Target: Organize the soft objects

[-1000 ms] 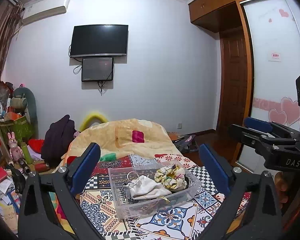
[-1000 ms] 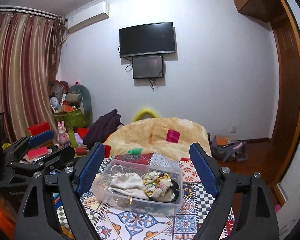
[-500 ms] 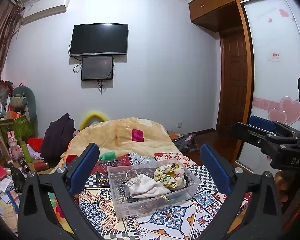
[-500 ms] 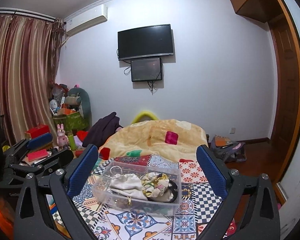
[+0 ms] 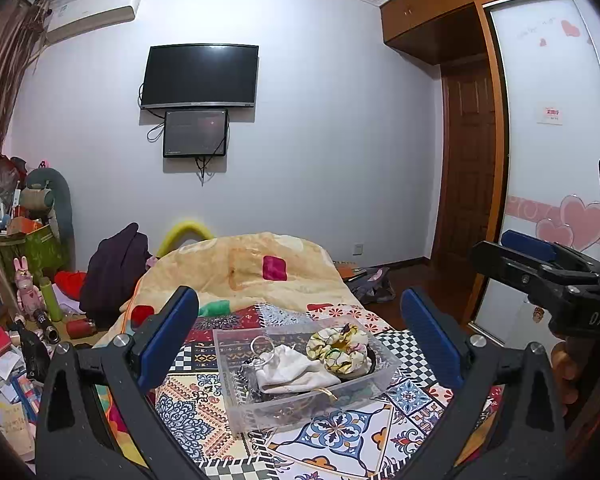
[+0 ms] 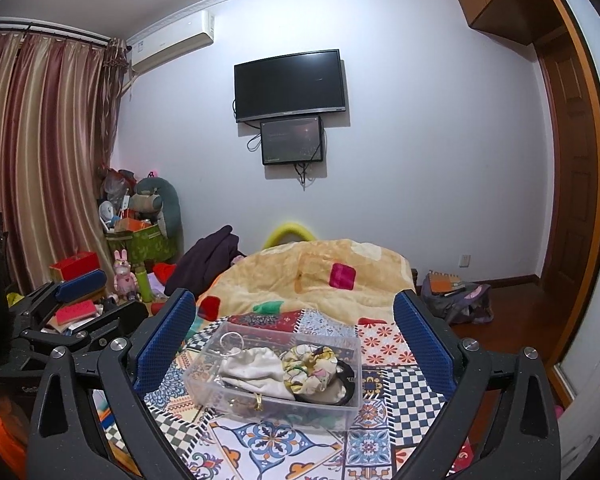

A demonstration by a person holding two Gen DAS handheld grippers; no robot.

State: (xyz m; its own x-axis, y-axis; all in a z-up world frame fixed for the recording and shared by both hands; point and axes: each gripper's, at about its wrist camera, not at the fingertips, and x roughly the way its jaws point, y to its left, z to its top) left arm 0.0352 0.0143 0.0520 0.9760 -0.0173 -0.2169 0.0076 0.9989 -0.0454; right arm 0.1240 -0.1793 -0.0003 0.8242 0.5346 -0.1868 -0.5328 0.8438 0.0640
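A clear plastic box (image 5: 236, 408) (image 6: 340, 408) stands on a patterned cloth. In it lie a white cloth pouch (image 5: 296, 372) (image 6: 256, 368), a floral scrunchie (image 5: 338, 350) (image 6: 310, 368), a black hair band (image 6: 346, 388) and metal rings (image 5: 260, 345). My left gripper (image 5: 300, 336) is open and empty, held above and in front of the box. My right gripper (image 6: 296, 340) is open and empty, framing the box from the right. Each gripper shows in the other's view: the right one (image 5: 540, 268), the left one (image 6: 72, 308).
The patterned cloth (image 5: 340, 432) covers a surface beside a yellow quilt (image 5: 236, 264). Dark clothes (image 5: 112, 268) lie at the left. Cluttered boxes and toys (image 6: 132, 240) stand by the curtain (image 6: 40, 160). A bag (image 6: 456, 296) lies on the floor near the wooden door (image 5: 466, 168).
Both grippers have drawn back and risen slightly, and the right one has opened a little wider. The box and its contents have not moved.
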